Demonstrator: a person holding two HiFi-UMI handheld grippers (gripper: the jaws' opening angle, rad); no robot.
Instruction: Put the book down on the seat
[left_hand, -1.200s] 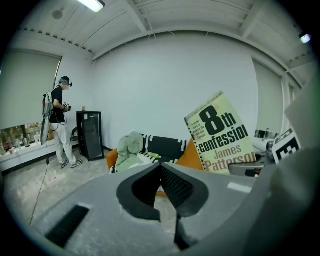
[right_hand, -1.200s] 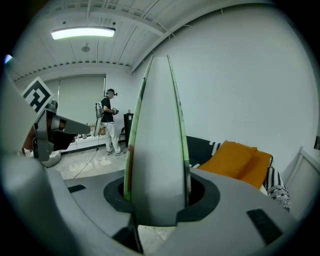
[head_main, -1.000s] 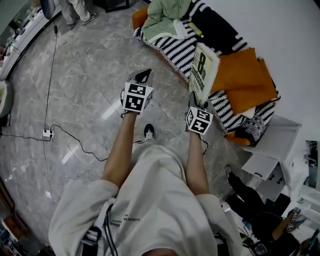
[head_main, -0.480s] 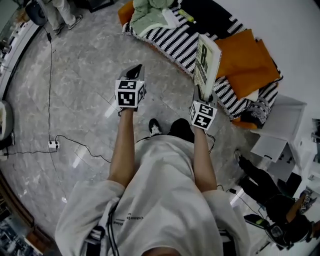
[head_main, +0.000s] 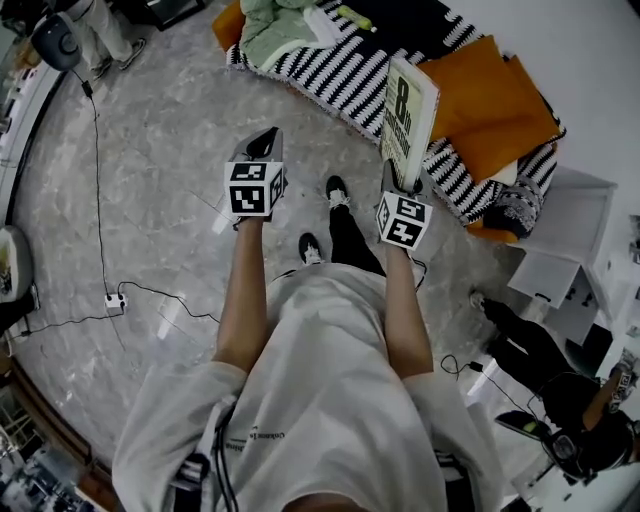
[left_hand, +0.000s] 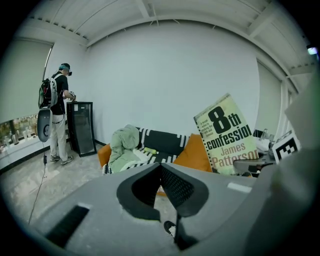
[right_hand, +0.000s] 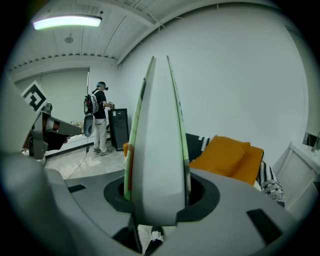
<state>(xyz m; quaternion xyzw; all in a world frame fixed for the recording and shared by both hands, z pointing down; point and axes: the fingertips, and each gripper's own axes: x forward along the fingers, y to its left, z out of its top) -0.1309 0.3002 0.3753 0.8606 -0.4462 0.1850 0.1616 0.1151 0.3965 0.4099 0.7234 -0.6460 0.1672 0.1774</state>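
Gripping the pale-covered paperback book (head_main: 408, 118) upright by its lower edge, the right tool (head_main: 402, 186) is holding it in the air before the black-and-white striped sofa seat (head_main: 345, 80). The left tool (head_main: 266, 146) is hovering alongside, clenched and empty. Orange cushions (head_main: 495, 105) are lying beyond.

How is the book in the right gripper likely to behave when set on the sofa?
Probably fairly stiff: the book stands upright, unbent, clamped only at its lower edge by the right gripper. Released on edge on the striped sofa, it would likely topple flat.
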